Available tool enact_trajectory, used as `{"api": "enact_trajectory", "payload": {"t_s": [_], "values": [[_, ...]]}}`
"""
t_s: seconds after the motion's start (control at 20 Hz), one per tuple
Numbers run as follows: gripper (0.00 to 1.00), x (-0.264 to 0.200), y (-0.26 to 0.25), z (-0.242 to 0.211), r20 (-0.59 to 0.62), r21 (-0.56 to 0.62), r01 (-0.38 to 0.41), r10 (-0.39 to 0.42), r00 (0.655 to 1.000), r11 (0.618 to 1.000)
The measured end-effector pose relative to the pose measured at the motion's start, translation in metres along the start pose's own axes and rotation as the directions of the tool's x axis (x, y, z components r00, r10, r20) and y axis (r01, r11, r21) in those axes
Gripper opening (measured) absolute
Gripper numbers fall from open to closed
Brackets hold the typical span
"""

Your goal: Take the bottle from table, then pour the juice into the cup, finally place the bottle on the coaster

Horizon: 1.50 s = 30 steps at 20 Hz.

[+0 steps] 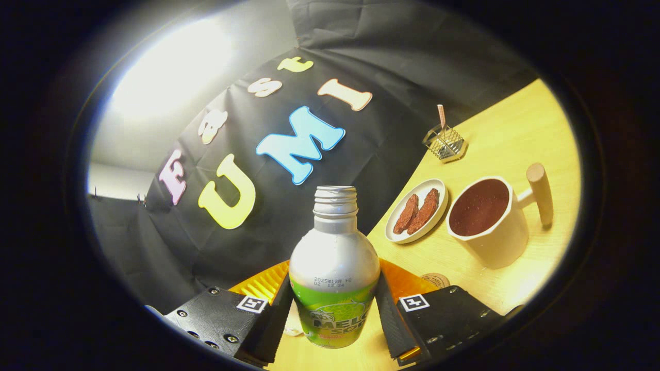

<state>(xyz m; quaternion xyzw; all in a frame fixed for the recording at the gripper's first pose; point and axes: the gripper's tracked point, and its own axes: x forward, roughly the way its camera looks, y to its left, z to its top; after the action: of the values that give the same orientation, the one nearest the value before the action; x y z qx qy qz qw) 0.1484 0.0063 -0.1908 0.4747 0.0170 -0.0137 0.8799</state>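
Gripper view, tilted scene. The gripper [334, 314] is holding the bottle [334, 268] between its two black fingers [273, 322], both ridged pads pressing against the green-labelled lower body, one on each side. The bottle is standing upright relative to the fingers; its silver upper body and threaded neck are rising ahead of them, and the mouth is showing no cap. Whether its base is touching the table [515, 139] or hanging clear of it cannot be told, since the base is lying low between the fingers.

Just beyond the right finger, a round coaster [434, 281] is lying flat on the wooden table, partly hidden by the finger's edge. Further out, beside the bottle's neck, a small white oval plate [397, 233] is carrying two brown biscuit-like pieces [416, 211] side by side. To the right of the plate, near but apart from it, the white cup [490, 219] is sitting with its wooden peg handle [540, 193] pointing away from the bottle; its inside is showing a dark reddish-brown surface. Beyond plate and cup, near the table's far edge, a small wire holder [445, 143] is standing with a striped straw [441, 116] in it.
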Motion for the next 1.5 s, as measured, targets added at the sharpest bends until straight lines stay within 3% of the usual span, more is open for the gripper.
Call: {"api": "enact_trajectory", "payload": {"t_s": [0.25,0.7,0.95,1.5], "values": [[0.78,-0.001,0.006,0.003,0.021,0.149,-0.041,0.038,0.999,0.988],[0.77,0.007,0.004,0.013,0.073,0.406,-0.113,0.091,0.993,0.907],[0.77,0.009,-0.009,0.012,0.088,0.461,-0.090,0.056,0.995,0.883],[0.77,0.019,-0.016,0.019,0.147,0.637,-0.129,0.044,0.988,0.760]]}}
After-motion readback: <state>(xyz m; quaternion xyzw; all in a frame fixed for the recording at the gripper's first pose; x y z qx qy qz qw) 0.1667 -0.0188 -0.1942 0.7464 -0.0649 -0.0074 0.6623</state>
